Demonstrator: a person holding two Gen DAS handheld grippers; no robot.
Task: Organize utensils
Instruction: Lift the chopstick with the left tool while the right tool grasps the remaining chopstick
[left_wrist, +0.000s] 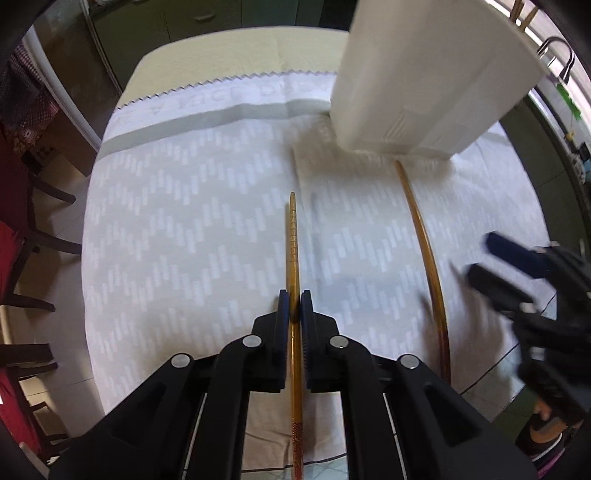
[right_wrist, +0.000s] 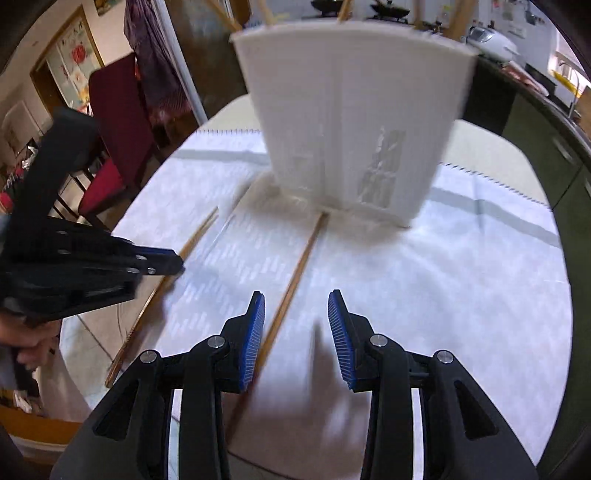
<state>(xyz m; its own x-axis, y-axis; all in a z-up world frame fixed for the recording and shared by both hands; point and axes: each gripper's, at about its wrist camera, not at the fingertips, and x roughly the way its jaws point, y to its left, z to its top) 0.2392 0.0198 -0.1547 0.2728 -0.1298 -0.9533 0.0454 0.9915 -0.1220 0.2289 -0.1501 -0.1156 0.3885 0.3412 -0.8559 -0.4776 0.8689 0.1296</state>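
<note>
Your left gripper (left_wrist: 294, 302) is pinching one chopstick (left_wrist: 293, 254) w/ pads pressed tight on it, grip set toward the thick back end, so most of the stick runs out ahead and the tip floats above the cloth (left_wrist: 184, 206) near the table's middle. Your right gripper (right_wrist: 296, 332) is spread wide, nothing in it, hovering over the second chopstick (right_wrist: 295, 273), which lies flat on the cloth w/ its far end touching the foot of the white holder (right_wrist: 351, 122). The holder stands upright toward the far edge of the table, a few sticks already poking out the top. Judging from this, the step is getting the held stick into that holder. Lift first so the tip clears the rim, then tip the stick nose-down and lower it; don't let go until the tip's inside. Watch for the long overhang: any wrist twist swings the tip a lot and could knock the light holder over. Keep the right side back from the left's path, then centre it on its own stick before closing.
</note>
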